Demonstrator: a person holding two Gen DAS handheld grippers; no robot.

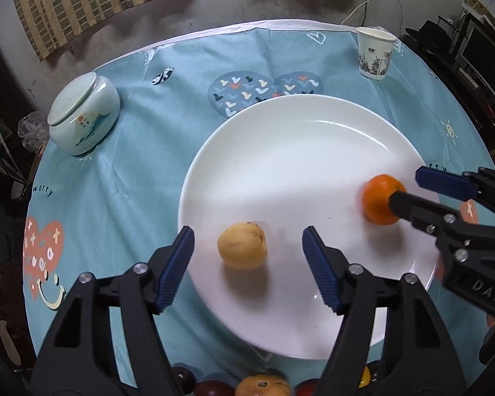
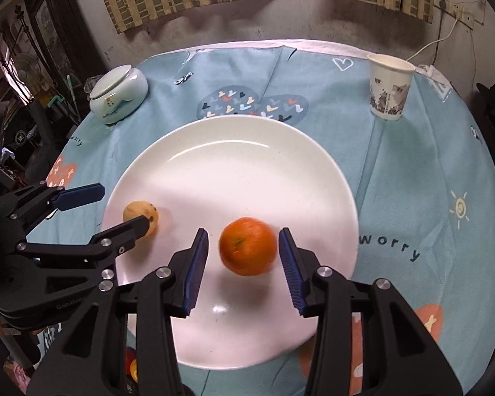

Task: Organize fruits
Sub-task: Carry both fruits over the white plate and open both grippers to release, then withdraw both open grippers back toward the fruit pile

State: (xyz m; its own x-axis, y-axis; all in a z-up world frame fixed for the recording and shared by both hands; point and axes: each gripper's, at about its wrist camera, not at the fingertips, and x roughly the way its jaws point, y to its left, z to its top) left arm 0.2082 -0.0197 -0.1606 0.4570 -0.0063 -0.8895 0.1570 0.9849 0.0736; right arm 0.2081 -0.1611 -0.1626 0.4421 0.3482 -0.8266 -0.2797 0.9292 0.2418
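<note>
The left gripper is standing released, gaps showing either side of the small yellow-tan round fruit lying between its pads near the round white ceramic plate's near-left rim. The right gripper is also standing unclenched around the round orange fruit, with narrow gaps, bare plate stretching ahead of both.

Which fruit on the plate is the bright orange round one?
The orange, between the right gripper's open fingers. The other fruit on the plate is pale yellow and smaller.
</note>
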